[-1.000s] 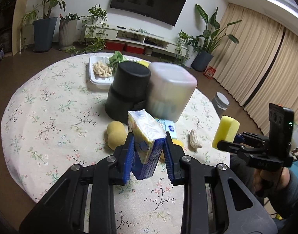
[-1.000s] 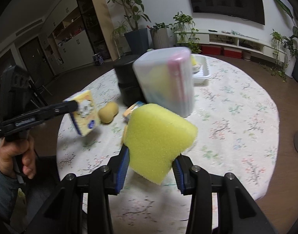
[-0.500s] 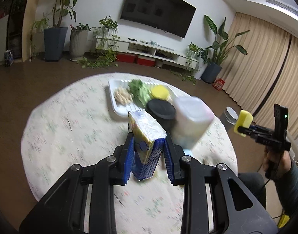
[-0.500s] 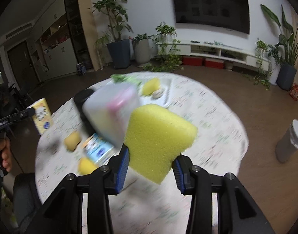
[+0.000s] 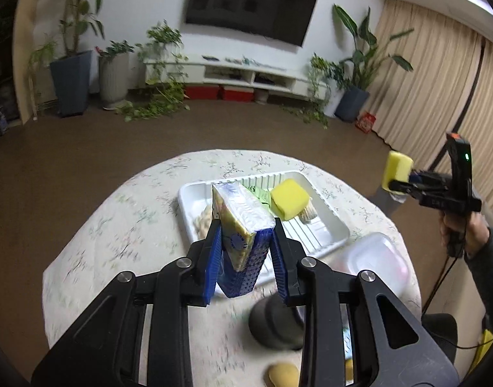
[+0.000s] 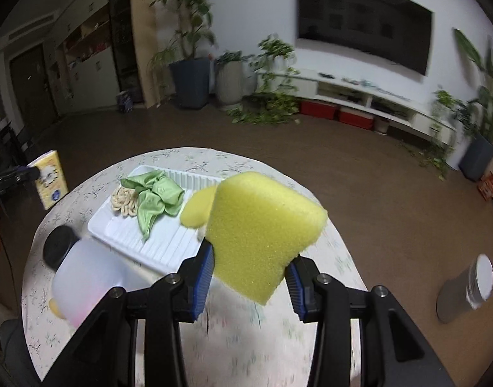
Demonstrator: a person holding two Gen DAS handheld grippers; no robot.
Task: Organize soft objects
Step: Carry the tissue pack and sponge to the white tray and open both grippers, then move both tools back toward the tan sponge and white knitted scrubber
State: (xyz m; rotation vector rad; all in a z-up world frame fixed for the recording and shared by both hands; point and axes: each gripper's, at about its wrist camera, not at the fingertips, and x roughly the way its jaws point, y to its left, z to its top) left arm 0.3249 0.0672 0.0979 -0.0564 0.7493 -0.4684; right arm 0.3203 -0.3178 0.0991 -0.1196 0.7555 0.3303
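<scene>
Both claws are clamped on soft things above the round surface (image 5: 124,225). Left claw (image 5: 245,238) pinches a tissue pack (image 5: 243,216) — jaws narrow. Right claw (image 6: 249,267) squeezes a yellow sponge (image 6: 262,229). White tray (image 6: 169,245) lies at 10 o'clock of the sponge, holding a green cloth (image 6: 156,196) and, seemingly, a second sponge (image 5: 290,198).

White tray's (image 6: 169,248) near half lies bare; translucent container (image 6: 85,283) flanks its corner

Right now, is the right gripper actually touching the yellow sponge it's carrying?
Touching. The right wrist view shows the right gripper with both blue pads pressed into the yellow sponge, pinching its lower end.
</scene>
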